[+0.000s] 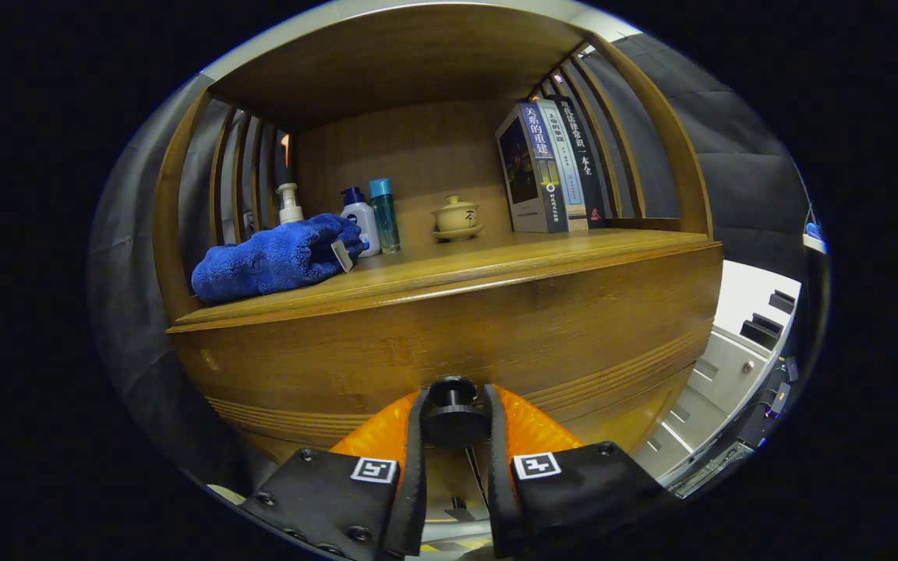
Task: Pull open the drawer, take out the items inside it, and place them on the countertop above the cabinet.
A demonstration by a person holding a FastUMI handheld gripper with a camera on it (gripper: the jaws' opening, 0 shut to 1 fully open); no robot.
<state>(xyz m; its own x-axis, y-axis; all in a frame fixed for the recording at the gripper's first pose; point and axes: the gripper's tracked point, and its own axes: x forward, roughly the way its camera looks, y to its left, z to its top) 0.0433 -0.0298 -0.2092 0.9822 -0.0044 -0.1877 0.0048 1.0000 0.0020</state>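
Tool (453,417) clamped on drawer knob (453,413); wooden countertop (542,253) beyond carries blue towel (273,257), bottles, books.

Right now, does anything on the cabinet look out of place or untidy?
Only the blue towel: it lies crumpled on the countertop, partly hiding the bottles. The teacup and books stand neatly. The tool grips the drawer knob.
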